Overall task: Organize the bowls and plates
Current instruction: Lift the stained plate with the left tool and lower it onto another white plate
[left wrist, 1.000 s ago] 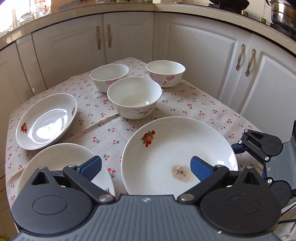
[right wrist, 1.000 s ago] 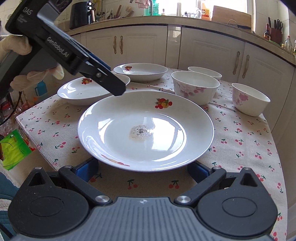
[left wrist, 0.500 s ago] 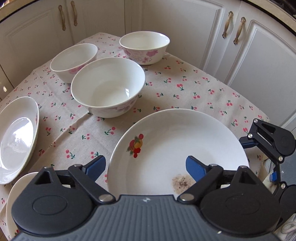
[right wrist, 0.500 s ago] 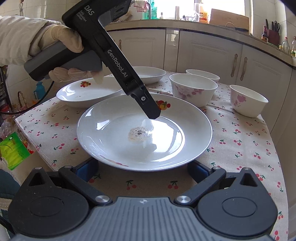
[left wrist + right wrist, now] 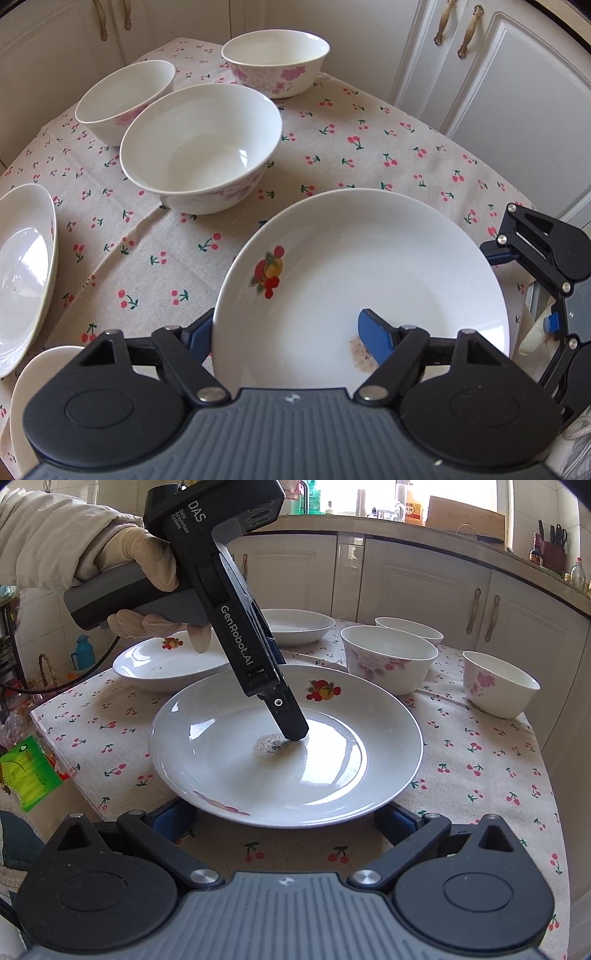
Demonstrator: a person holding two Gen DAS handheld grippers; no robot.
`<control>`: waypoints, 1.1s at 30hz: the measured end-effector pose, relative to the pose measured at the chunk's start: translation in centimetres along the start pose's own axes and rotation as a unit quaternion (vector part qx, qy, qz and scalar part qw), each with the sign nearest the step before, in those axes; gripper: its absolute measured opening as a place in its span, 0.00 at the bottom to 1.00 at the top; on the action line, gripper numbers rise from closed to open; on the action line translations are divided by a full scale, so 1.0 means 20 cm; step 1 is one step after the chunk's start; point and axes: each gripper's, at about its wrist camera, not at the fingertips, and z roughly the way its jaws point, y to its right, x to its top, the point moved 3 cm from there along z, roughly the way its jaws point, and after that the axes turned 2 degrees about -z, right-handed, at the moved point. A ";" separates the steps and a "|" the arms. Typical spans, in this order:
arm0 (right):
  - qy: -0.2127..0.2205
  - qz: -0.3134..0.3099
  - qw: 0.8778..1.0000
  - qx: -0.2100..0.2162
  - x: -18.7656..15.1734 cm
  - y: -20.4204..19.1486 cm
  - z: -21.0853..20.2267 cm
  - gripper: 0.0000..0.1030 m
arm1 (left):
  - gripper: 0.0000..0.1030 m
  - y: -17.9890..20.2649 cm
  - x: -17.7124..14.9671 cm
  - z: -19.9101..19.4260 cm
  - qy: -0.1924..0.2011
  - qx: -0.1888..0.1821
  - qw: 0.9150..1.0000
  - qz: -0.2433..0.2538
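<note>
Left gripper (image 5: 286,334), jaws closing, straddles the rim of the white fruit-printed plate (image 5: 388,258) lying on the cherry-print tablecloth (image 5: 351,147); its outer pad is half hidden behind the rim, contact unclear. Right gripper (image 5: 284,821), jaws wide apart, has both pads tucked under the plate's near edge, mostly hidden.

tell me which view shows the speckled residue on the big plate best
The right wrist view: the speckled residue lies unobstructed mid-plate, beside the left gripper's finger. In the left wrist view, a blue finger covers part of it.
</note>
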 end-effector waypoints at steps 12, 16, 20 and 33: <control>-0.017 0.002 1.000 0.002 0.02 0.00 0.02 1.00 | 0.76 -0.01 0.02 0.01 -0.013 -0.021 1.000 0.012; -0.025 0.001 1.000 0.001 0.03 0.00 0.02 1.00 | 0.76 -0.02 0.02 0.01 -0.012 -0.032 0.999 0.008; -0.028 -0.004 1.000 -0.002 0.03 0.00 0.02 1.00 | 0.76 -0.02 0.01 -0.01 -0.008 -0.041 0.999 0.006; -0.025 -0.014 1.000 0.006 0.11 0.02 -0.03 1.00 | 0.76 -0.05 0.01 -0.11 0.012 -0.049 0.999 -0.012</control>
